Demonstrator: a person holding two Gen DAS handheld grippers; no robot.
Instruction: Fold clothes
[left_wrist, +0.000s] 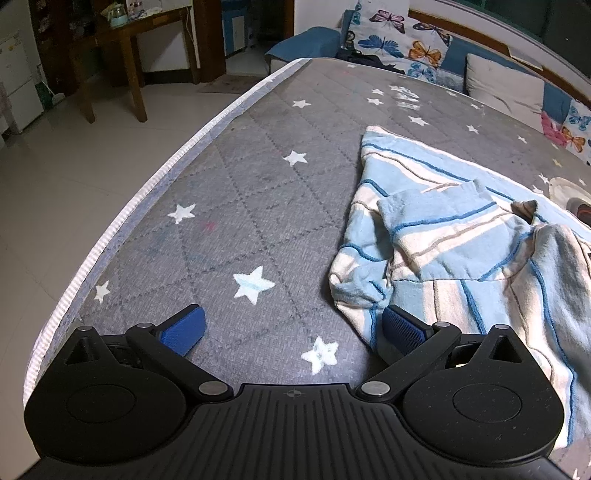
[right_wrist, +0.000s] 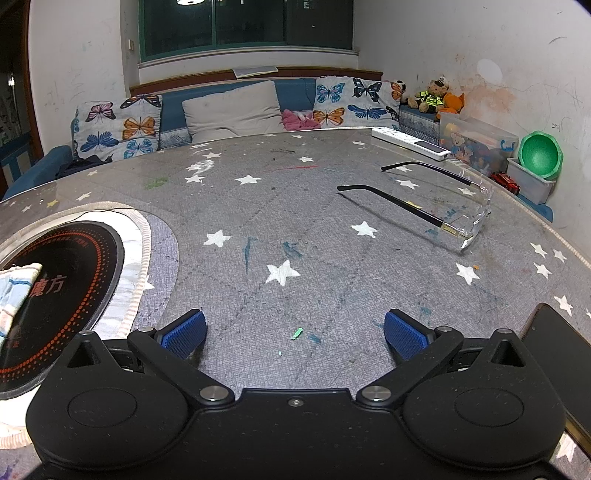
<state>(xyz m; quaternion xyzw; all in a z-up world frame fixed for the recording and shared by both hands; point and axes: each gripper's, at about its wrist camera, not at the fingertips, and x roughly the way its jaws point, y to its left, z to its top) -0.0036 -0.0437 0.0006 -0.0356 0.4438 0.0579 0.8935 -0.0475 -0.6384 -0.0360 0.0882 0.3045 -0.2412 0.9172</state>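
A light blue and white striped garment (left_wrist: 454, 240) lies rumpled on the grey star-print table cover (left_wrist: 240, 206), at the right of the left wrist view. My left gripper (left_wrist: 291, 326) is open just above the cover; its right pad (left_wrist: 404, 330) sits at the garment's near hem, and nothing is between the pads. In the right wrist view my right gripper (right_wrist: 295, 330) is open over bare cover (right_wrist: 295, 229), holding nothing. A corner of the striped garment (right_wrist: 16, 291) shows at the far left there, resting on a round black cooktop (right_wrist: 70, 280).
A pair of clear glasses (right_wrist: 443, 206) lies unfolded on the table ahead right of the right gripper. A dark phone (right_wrist: 561, 354) is at the near right edge, a white power strip (right_wrist: 410, 142) at the far edge. Butterfly cushions (right_wrist: 122, 125) line a bench behind. The table's left edge (left_wrist: 122, 218) drops to the tiled floor.
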